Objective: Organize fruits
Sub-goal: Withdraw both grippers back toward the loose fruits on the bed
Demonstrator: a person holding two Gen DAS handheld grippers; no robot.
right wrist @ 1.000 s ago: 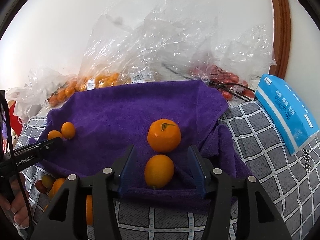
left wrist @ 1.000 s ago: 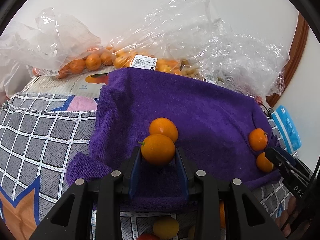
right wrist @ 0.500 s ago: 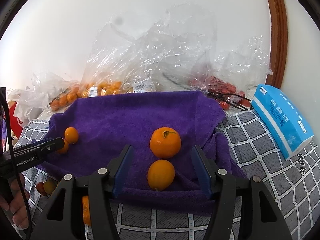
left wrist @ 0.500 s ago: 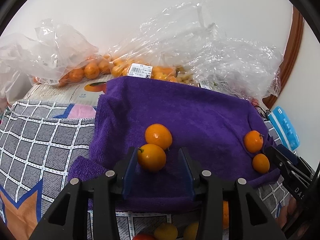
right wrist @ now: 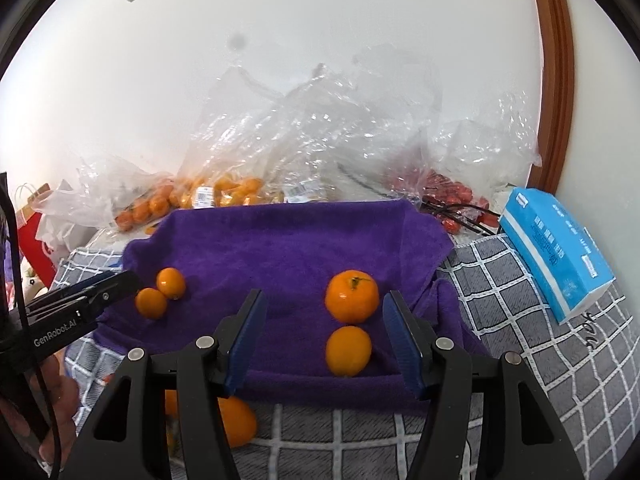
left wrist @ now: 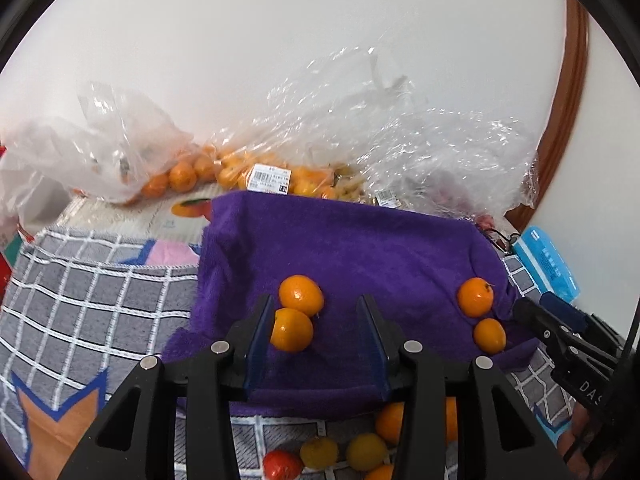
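A purple towel lies spread on a checked cloth. In the left wrist view, two small oranges lie touching on it: the far one and the near one. The near one lies free beside the left finger of my left gripper, which is open. In the right wrist view, a stemmed mandarin and a small oval orange lie on the towel. Both sit between the spread fingers of my right gripper, and neither touches the open fingers.
Clear plastic bags of oranges and red fruit pile up against the wall behind the towel. A blue tissue pack lies at the right. Loose fruits sit on the checked cloth in front of the towel.
My left gripper opened and let go of the small orange, which now lies on the towel. Both grippers drew back and upward. The right jaws widened slightly.
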